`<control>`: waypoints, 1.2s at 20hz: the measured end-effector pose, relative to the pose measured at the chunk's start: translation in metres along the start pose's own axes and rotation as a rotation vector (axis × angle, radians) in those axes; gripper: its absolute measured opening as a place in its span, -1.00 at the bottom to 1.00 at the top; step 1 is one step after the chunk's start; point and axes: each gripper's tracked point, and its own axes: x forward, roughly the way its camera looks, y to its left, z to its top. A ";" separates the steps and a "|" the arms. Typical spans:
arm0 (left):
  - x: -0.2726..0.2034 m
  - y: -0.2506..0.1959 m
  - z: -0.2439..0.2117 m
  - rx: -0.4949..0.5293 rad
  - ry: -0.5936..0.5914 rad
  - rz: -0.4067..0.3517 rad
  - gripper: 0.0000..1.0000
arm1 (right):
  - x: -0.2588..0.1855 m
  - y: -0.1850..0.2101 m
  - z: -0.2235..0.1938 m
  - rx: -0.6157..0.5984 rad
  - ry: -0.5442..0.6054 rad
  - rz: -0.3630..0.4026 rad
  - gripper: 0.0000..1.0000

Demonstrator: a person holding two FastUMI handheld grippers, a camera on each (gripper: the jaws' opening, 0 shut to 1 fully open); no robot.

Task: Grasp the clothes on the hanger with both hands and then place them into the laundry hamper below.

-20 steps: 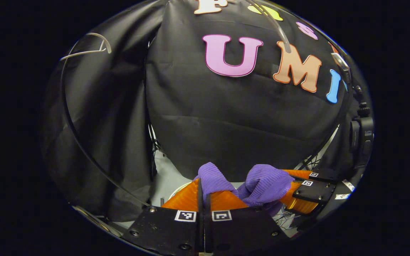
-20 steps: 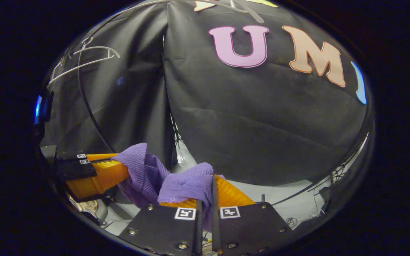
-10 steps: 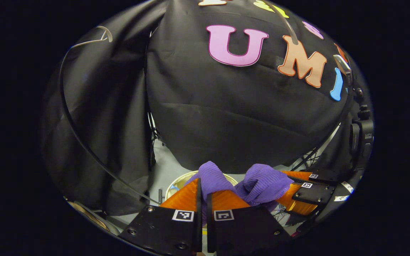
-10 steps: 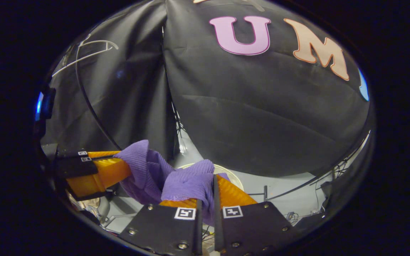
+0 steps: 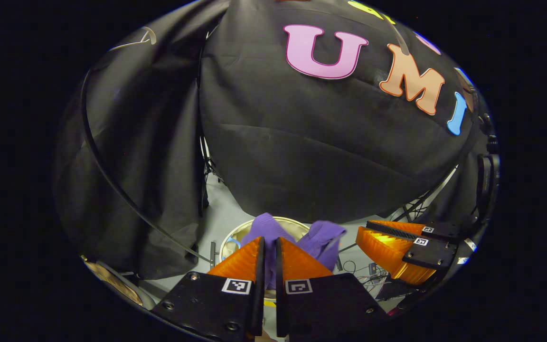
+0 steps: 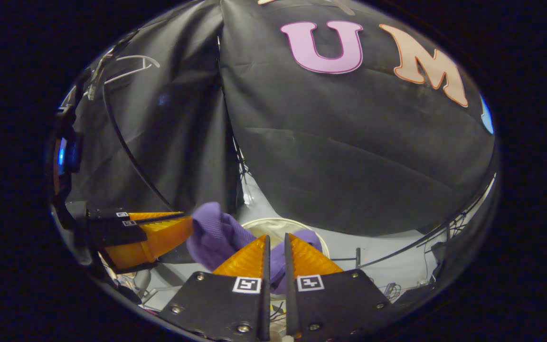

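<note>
The purple garment (image 5: 323, 236) hangs loose and blurred just past my left gripper (image 5: 268, 240), over the cream rim of the laundry hamper (image 5: 233, 235) on the floor below. A narrow gap parts the left fingers, and cloth shows through it from behind. In the right gripper view, the garment (image 6: 212, 232) sits between my right gripper (image 6: 276, 237) and the left gripper (image 6: 185, 221), over the hamper (image 6: 273, 222). No cloth lies on the right gripper (image 5: 373, 230) where it reaches in at the left gripper view's right side. The bare white hanger (image 6: 126, 64) hangs high at the left.
A thin black cable (image 5: 107, 180) curves down the wall at the left. Loose wires (image 5: 359, 268) lie on the grey floor by the hamper. A camera mount (image 5: 487, 175) stands at the right edge, and a blue-lit device (image 6: 64, 152) at the left.
Both grippers tipped down toward the hamper. The purple garment, draped over and pinched by both pairs of fingers before, has slipped off them and hangs lower over the hamper. The finger gaps widened slightly.
</note>
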 end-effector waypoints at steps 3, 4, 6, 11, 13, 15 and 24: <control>-0.002 0.000 0.007 0.003 -0.020 0.000 -0.71 | -0.002 0.002 -0.001 0.011 0.000 0.001 -0.73; -0.004 -0.002 0.007 0.003 -0.017 0.000 -0.71 | -0.002 0.001 -0.001 0.012 0.002 0.001 -0.72; -0.003 -0.002 0.005 0.000 -0.011 -0.002 -0.71 | -0.002 0.001 -0.002 0.010 0.005 0.001 -0.72; -0.004 -0.002 0.003 -0.003 -0.010 -0.006 -0.72 | -0.003 0.001 -0.003 0.008 0.003 -0.003 -0.72; -0.005 -0.002 0.003 -0.002 -0.011 -0.007 -0.71 | -0.003 0.001 -0.003 0.010 0.002 -0.003 -0.73; -0.006 -0.002 0.003 0.002 -0.013 -0.007 -0.71 | -0.005 0.001 -0.004 0.009 0.000 -0.004 -0.73; -0.023 -0.009 0.026 0.024 -0.079 -0.024 -0.71 | -0.019 -0.004 0.018 -0.005 -0.075 -0.033 -0.72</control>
